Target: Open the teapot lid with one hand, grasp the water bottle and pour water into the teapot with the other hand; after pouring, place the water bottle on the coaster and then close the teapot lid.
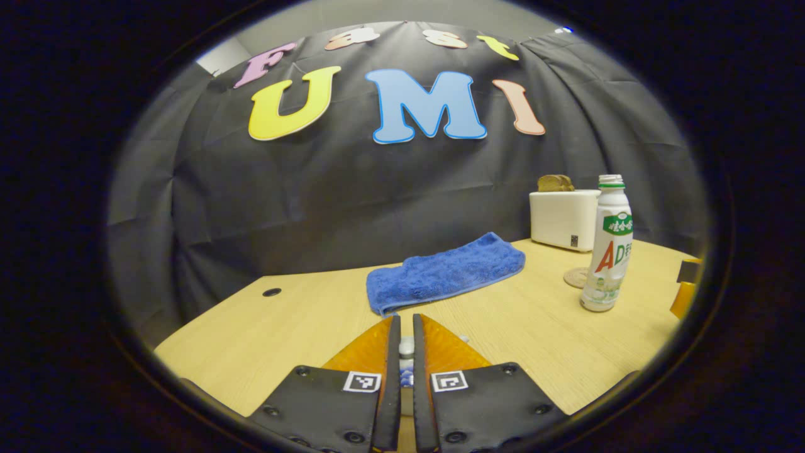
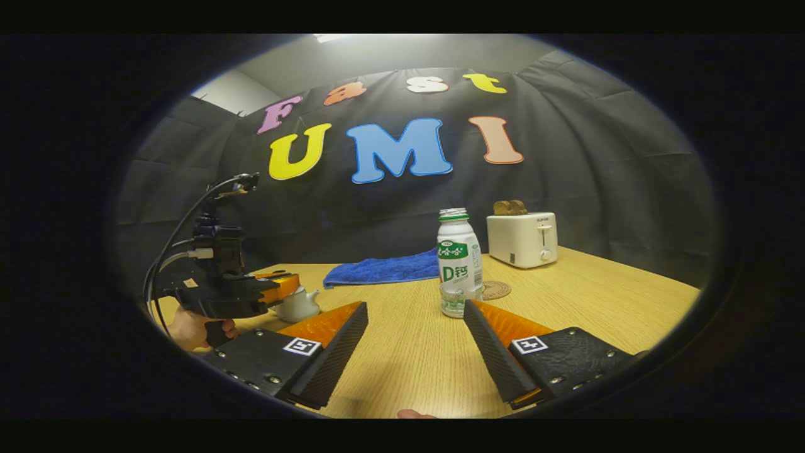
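We are in a booth made for recording, not a real home. A black cloth (image 2: 597,189) hangs as the back wall, and above it we see a plain grey wall (image 2: 390,53) and a ceiling light (image 2: 327,38). In front is a pale wood table (image 2: 597,296) with a cable hole (image 1: 272,292), like an office desk. On it sit kitchen things: a white toaster (image 2: 522,239) with bread, a blue towel (image 1: 446,272), a bottle (image 2: 459,263), a teapot (image 2: 297,305) and a coaster (image 2: 497,290). So we see a home scene set up in a test room.
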{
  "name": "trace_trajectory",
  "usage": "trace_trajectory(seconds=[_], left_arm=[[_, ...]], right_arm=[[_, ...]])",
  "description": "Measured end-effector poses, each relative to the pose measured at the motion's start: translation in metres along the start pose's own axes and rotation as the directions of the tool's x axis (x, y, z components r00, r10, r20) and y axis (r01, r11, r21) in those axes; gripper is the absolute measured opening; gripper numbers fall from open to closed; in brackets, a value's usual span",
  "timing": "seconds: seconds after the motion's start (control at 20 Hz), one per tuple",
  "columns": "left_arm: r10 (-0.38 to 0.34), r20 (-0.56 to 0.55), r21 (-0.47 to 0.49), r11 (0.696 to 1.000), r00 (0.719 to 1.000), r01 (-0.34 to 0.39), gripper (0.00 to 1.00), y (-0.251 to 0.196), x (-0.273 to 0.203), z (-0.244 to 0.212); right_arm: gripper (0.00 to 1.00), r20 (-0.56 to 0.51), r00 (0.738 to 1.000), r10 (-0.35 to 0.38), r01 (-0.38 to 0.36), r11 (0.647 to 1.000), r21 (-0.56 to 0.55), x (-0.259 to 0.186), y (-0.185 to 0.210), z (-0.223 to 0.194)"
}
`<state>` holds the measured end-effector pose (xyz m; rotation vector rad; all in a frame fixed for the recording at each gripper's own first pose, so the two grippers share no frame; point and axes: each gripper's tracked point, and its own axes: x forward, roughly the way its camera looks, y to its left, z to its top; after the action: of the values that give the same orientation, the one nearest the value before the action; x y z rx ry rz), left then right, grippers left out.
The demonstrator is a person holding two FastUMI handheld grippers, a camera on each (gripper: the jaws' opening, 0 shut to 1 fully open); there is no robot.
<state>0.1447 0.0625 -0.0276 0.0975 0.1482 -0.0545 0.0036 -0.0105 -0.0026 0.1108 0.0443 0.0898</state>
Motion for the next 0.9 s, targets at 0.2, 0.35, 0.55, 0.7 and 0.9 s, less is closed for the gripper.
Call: trace_trajectory(seconds=[0.2, 0.35, 0.55, 0.7, 0.9], left_arm=[[-0.018, 0.015, -0.003, 1.000, 1.000, 0.018, 0.08, -0.003, 0.000, 0.003], [-0.023, 0.077, -0.012, 1.000, 0.997, 0.024, 0.08, -0.003, -0.010, 0.022], [-0.028, 0.150, -0.025, 0.999, 0.988, 0.032, 0.11, -0.004, -0.032, 0.052], [-0.058, 0.174, -0.054, 0.996, 0.983, 0.068, 0.08, -0.014, -0.057, 0.055], [-0.095, 0.205, -0.097, 0.988, 0.974, 0.116, 0.12, -0.026, -0.091, 0.058]], right_arm=[[0.95, -0.006, 1.000, -0.002, 0.002, 1.000, -0.017, 0.003, -0.002, 0.000], [0.95, -0.010, 1.000, -0.007, 0.006, 1.000, -0.014, 0.006, -0.007, 0.001], [0.95, 0.014, 1.000, -0.015, 0.016, 0.999, -0.036, 0.015, -0.018, 0.018], [0.95, 0.033, 0.999, -0.027, 0.029, 0.997, -0.069, 0.029, -0.029, 0.030], [0.95, 0.012, 0.998, -0.065, 0.066, 0.990, -0.125, 0.060, -0.044, 0.031]])
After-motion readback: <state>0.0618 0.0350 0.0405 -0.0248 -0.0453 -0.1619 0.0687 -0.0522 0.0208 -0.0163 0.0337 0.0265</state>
